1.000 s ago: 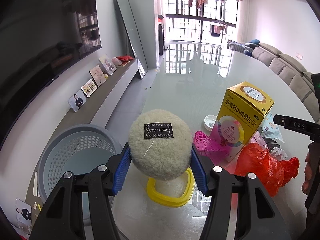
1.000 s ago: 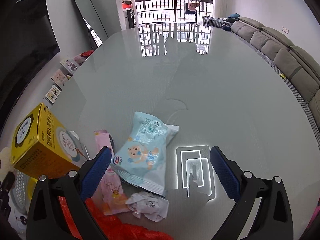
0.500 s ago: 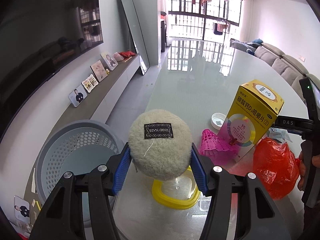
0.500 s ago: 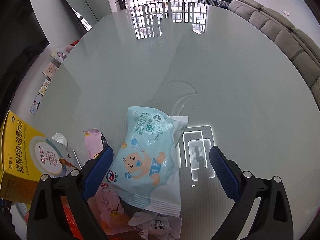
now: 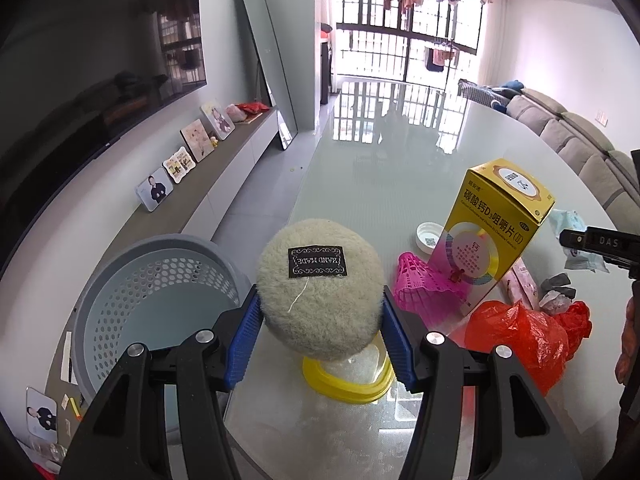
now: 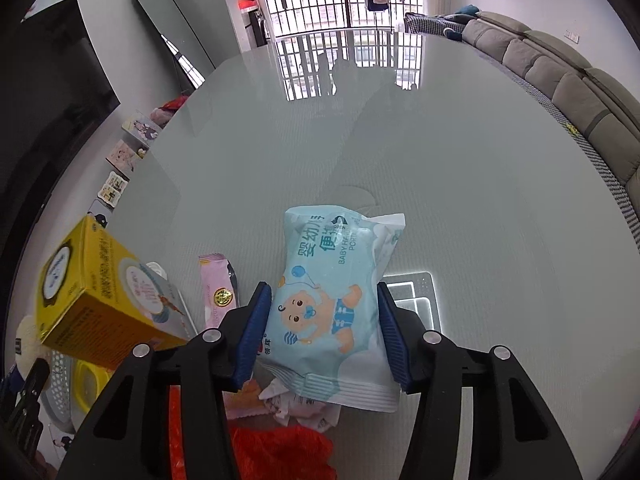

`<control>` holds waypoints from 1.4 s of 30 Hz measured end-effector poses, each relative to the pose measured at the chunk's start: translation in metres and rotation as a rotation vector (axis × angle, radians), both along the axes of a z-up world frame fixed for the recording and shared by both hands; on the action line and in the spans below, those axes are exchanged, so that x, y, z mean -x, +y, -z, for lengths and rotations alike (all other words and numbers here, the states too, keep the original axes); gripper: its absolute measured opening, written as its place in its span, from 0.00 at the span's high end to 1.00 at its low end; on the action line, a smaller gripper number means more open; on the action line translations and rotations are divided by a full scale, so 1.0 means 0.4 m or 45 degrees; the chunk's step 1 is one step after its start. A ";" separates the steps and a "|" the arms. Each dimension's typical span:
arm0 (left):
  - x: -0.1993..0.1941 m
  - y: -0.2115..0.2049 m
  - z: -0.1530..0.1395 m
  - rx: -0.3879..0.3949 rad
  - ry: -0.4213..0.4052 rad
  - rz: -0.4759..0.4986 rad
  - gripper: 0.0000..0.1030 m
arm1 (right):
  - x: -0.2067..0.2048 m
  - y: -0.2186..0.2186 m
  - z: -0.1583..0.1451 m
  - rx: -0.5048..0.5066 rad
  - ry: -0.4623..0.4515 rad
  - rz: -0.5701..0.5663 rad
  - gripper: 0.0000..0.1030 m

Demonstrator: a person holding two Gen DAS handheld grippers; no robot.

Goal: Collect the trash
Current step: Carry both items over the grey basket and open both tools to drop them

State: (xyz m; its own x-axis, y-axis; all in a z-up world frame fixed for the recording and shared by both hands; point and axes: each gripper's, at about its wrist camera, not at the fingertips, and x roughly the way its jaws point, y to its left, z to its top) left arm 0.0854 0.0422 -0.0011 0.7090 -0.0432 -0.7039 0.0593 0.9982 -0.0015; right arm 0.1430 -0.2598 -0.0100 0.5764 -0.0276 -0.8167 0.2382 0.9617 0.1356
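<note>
Looking at the left wrist view first: left gripper [image 5: 320, 332] has been clamped on the fluffy cream pad [image 5: 319, 294] the whole last sec, no change in grip, both blue pads pressed into its sides. It's held up off the glass table [image 5: 400, 168], w/ the grey laundry basket [image 5: 120, 280] down to the gripper's left, beside the table edge. Basket looks empty from here, just bare perforated wall and floor. Yellow tub [image 5: 348, 380] sits right under the pad, can't tell if anything's in it. Off to the right of the gripper: pink shuttlecock [image 5: 416, 280], yellow box [image 5: 500, 232], red plastic bag [image 5: 524, 336].

Right wrist view is where the real change is. Right gripper [image 6: 324, 328] was wide open a sec ago w/ the baby wipes pack [image 6: 336, 300] lying loose ahead of it; now the jaws have closed in and are squeezing the pack's sides. Pack looks like it's resting on the table tho, not lifted. Crumpled paper [image 6: 296, 404] peeks out just below it, pink wrapper [image 6: 218, 292] to the left.

So imo both hands are loaded, nothing's in the basket yet; dropping stuff in is prob next.
</note>
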 end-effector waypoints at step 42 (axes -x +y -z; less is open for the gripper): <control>0.010 0.522 0.128 -0.014 0.138 -0.438 0.34 | -0.092 0.940 0.066 -0.073 0.039 -0.992 0.44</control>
State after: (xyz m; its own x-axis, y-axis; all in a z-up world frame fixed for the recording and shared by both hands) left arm 0.0813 0.2509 -0.0525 0.6019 0.1932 -0.7748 -0.2800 0.9597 0.0217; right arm 0.1796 0.1163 -0.0364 0.3894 0.4184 -0.8205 -0.4986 0.8448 0.1942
